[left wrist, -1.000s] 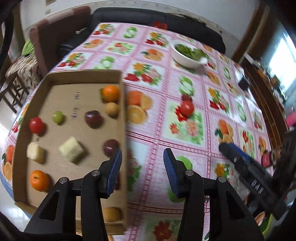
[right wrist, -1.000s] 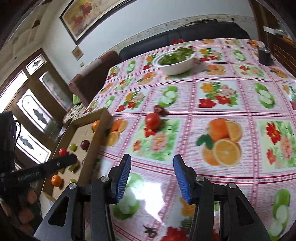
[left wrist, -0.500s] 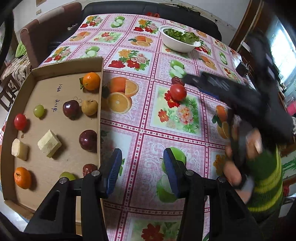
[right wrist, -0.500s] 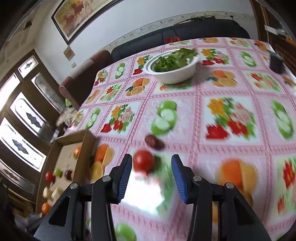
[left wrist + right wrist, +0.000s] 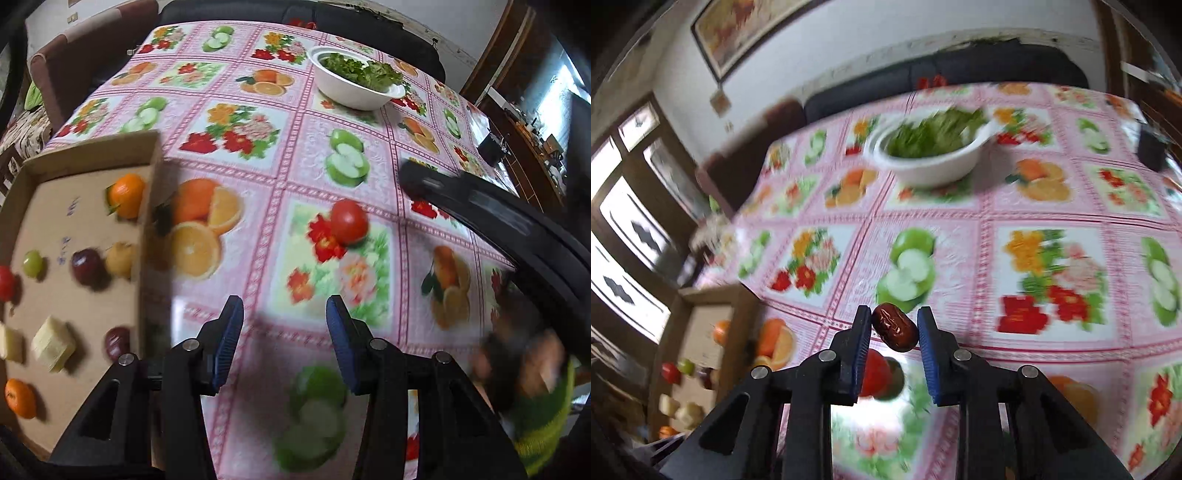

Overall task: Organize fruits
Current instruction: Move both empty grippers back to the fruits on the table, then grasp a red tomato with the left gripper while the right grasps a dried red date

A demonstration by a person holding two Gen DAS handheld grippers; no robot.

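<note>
Since half a second ago, my right gripper (image 5: pixel 891 330) is no longer hanging over the round red tomato (image 5: pixel 875 373); it is now gripping a small wrinkled dark-red date (image 5: pixel 894 327) between its blue pads (image 5: pixel 863 345). The date is sitting at the tips of the jaws, tilted, and both pads are touching it. The tomato is lying just below the date in the right wrist view, on the pink fruit-patterned tablecloth (image 5: pixel 960 236), partly hidden behind my left finger.

My left gripper (image 5: pixel 284 334) is hanging above the tablecloth (image 5: pixel 303 147) with its jaws spread wide and nothing between them. In the left wrist view the tomato (image 5: pixel 349 220) is resting on a printed flower square, ahead of these jaws and well apart from the shallow brown cardboard tray (image 5: pixel 88 295).

The tray is lying to the left of the tomato. Inside it, oranges, dark plums, a green grape and pale cubes are lying apart from each other. A white round bowl of green leaves (image 5: pixel 356 83) is standing far behind the tomato. My right gripper's black body (image 5: pixel 498 221) is reaching in at the right of the tomato, and I cannot see the date in this view.
</note>
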